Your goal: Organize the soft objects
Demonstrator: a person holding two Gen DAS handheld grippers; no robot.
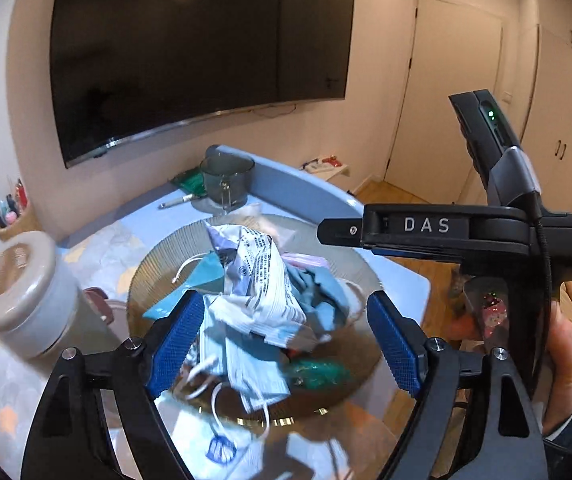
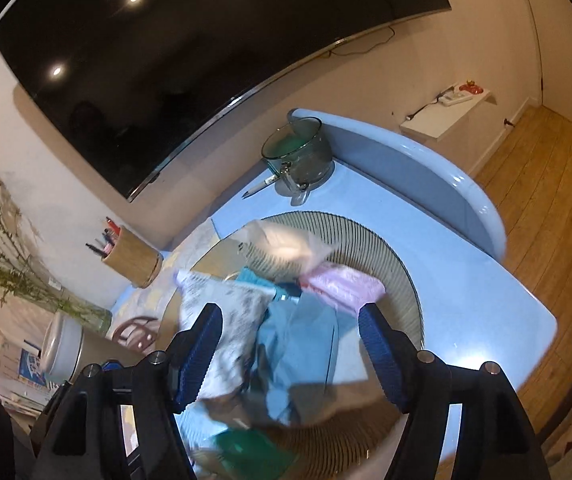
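A ribbed round glass bowl [image 1: 157, 258] [image 2: 386, 240] on the blue table holds a heap of soft things: crumpled printed wrappers [image 1: 261, 280] [image 2: 225, 320], blue face masks [image 1: 322, 300] [image 2: 298, 344], a pink packet [image 2: 342, 286] and a green packet [image 1: 318, 372] [image 2: 249, 452]. My left gripper [image 1: 286, 344] is open above the heap, its blue pads either side of the wrappers. My right gripper [image 2: 290, 352] is open over the bowl too. The right gripper's black body [image 1: 466, 232] shows at the right of the left wrist view.
A grey glass mug [image 1: 225, 180] [image 2: 298, 156] and a pen [image 2: 261, 186] stand at the table's far end. A lidded jar [image 1: 25, 292] [image 2: 65, 348] and a pen holder [image 2: 133, 260] are to the left. A wall TV [image 1: 189, 48] hangs behind.
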